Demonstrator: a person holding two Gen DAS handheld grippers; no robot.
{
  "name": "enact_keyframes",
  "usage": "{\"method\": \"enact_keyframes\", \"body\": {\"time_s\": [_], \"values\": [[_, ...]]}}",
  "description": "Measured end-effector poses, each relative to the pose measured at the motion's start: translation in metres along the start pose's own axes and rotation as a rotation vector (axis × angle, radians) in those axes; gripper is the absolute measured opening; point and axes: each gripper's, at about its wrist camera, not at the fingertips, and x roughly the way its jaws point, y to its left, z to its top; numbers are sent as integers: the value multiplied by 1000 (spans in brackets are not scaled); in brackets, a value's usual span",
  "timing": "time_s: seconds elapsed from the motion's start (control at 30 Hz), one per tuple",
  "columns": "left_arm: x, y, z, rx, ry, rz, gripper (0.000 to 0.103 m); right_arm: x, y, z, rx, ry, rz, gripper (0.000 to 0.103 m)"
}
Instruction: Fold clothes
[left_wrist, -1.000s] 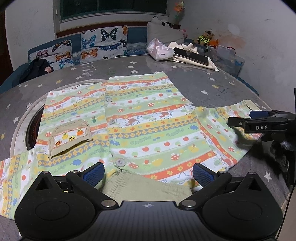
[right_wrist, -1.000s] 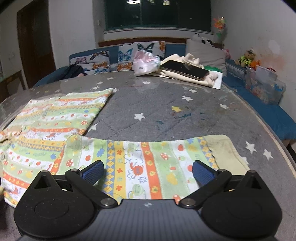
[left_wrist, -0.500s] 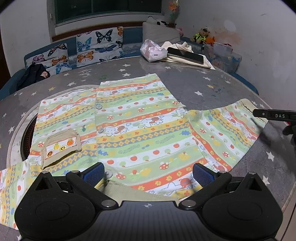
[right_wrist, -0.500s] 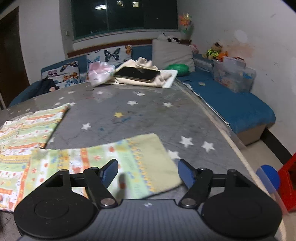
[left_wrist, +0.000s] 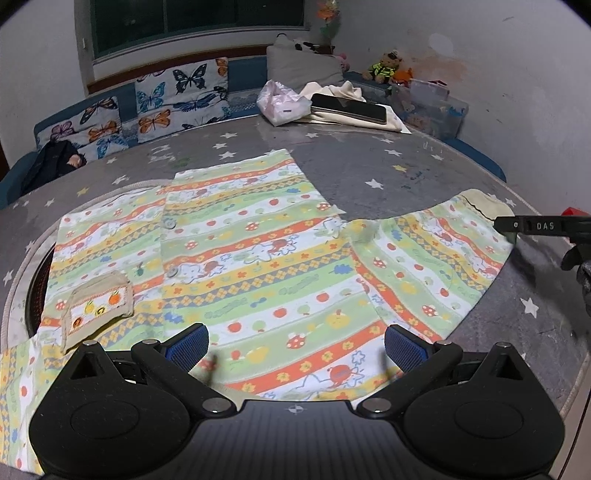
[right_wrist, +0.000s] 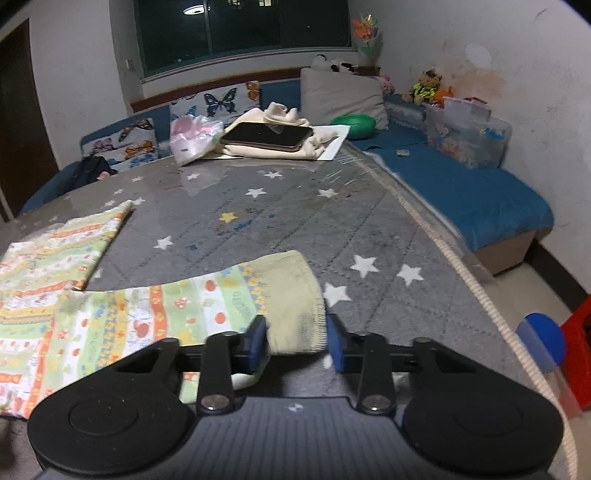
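My right gripper (right_wrist: 296, 341) had just been closing, jaws narrow around the sleeve cuff (right_wrist: 295, 306) but not yet pinching. My left gripper (left_wrist: 295, 343) stood wide over the shirt (left_wrist: 236, 258), spread flat on the desk (right_wrist: 295, 221). I should pinch firmly before lifting the sleeve.

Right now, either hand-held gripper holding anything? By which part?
Right hand-held gripper has just been closing around the shirt's sleeve cuff; a firm grip is unclear. Left holds nothing.

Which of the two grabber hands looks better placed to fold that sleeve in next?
Right. The right gripper has just been closing around the sleeve cuff. The left gripper hangs open over the shirt.
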Motion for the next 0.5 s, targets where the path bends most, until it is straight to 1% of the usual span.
{"method": "enact_keyframes", "body": {"time_s": [0.07, 0.1, 0.23, 0.37, 0.5], "values": [[4, -3, 1, 7, 4, 12, 103, -1, -1, 1, 27, 7, 40, 15], [6, -4, 1, 9, 6, 17, 103, -4, 0, 2, 32, -1, 58, 13], [13, -8, 2, 14, 12, 24, 103, -16, 5, 8, 52, -39, 122, 11], [19, -12, -1, 29, 24, 27, 103, -35, 12, 20, 90, -78, 209, 10], [26, -13, -4, 31, 28, 26, 103, -57, 25, 36, 92, -115, 279, 10]]}}
